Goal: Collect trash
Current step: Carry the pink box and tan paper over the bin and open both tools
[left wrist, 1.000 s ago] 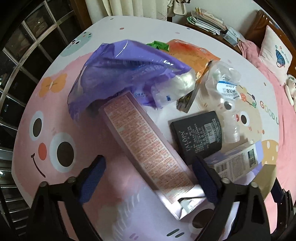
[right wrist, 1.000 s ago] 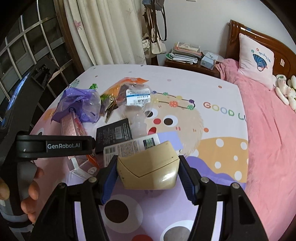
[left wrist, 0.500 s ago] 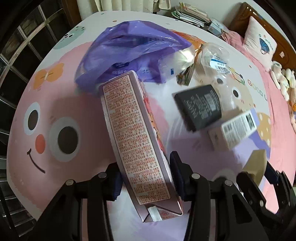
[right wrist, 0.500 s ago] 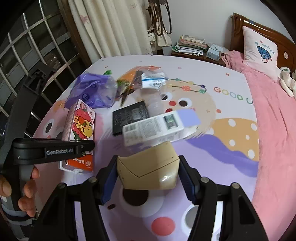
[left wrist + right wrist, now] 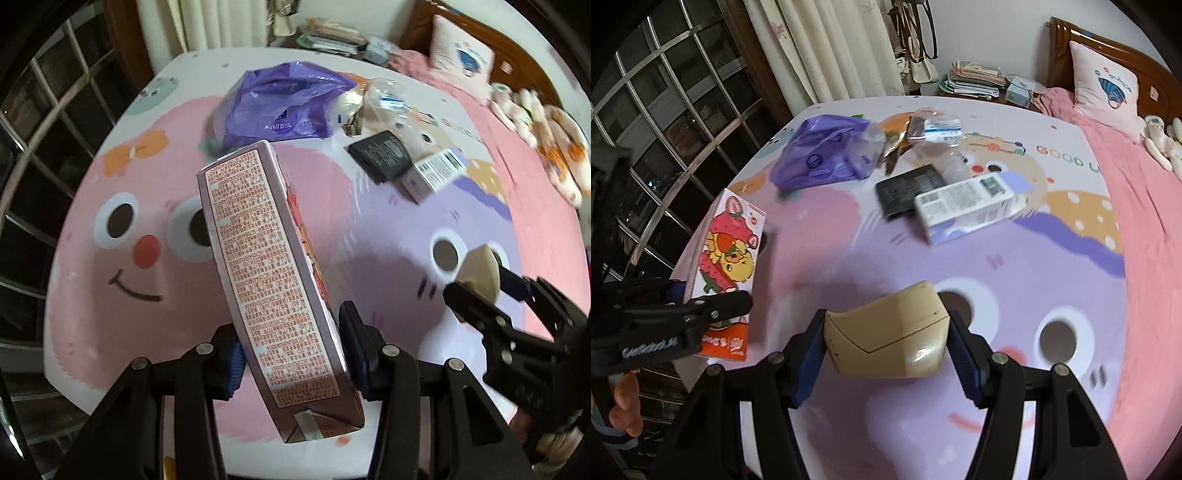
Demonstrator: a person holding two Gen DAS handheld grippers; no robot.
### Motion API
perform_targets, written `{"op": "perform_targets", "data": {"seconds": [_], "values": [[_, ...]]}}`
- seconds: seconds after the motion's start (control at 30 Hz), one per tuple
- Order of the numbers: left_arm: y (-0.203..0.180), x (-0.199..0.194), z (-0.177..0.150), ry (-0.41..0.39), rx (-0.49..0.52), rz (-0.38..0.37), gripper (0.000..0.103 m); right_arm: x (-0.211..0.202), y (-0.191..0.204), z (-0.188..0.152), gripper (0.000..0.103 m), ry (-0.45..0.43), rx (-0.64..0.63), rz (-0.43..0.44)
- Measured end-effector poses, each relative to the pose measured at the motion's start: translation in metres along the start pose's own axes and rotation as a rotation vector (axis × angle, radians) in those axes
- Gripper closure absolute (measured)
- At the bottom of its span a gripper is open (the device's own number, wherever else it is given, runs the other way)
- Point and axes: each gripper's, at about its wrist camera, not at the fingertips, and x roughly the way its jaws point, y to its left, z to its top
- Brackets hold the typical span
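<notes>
With your left claw [image 5: 291,347] clamped on the tall pink printed carton [image 5: 271,280] and your right claw [image 5: 886,341] gripping the tan angular box [image 5: 886,332], you lift both clear of the bed [image 5: 1015,295], presumably for binning.

On the bedspread [image 5: 1015,295], the bag [image 5: 820,155] lies left of the wallet [image 5: 908,190] and carton [image 5: 967,208].

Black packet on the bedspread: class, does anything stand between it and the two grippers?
Both grippers are full: the left gripper clamps a pink carton, the right gripper a tan box. On the bedspread, a white box overlaps one edge of the black packet.
</notes>
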Motion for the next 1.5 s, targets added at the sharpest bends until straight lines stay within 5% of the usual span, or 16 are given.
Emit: {"op": "perform_targets", "data": {"seconds": [0.53, 0.9, 1.1, 1.5], "values": [[0.055, -0.072, -0.105, -0.105, 0.317, -0.096, 0.058, -0.042, 0.108, -0.115, 0.041, -0.045, 0.220, -0.050], [0.062, -0.056, -0.198, -0.010, 0.488, -0.148, 0.058, -0.032, 0.144, -0.209, 0.041, 0.046, 0.326, -0.064], [0.050, -0.023, -0.245, 0.040, 0.566, -0.158, 0.062, 0.003, 0.134, -0.257, 0.041, 0.130, 0.386, -0.089], [0.028, 0.119, -0.300, 0.158, 0.628, -0.139, 0.063, 0.126, 0.074, -0.336, 0.041, 0.210, 0.513, -0.097]]}}
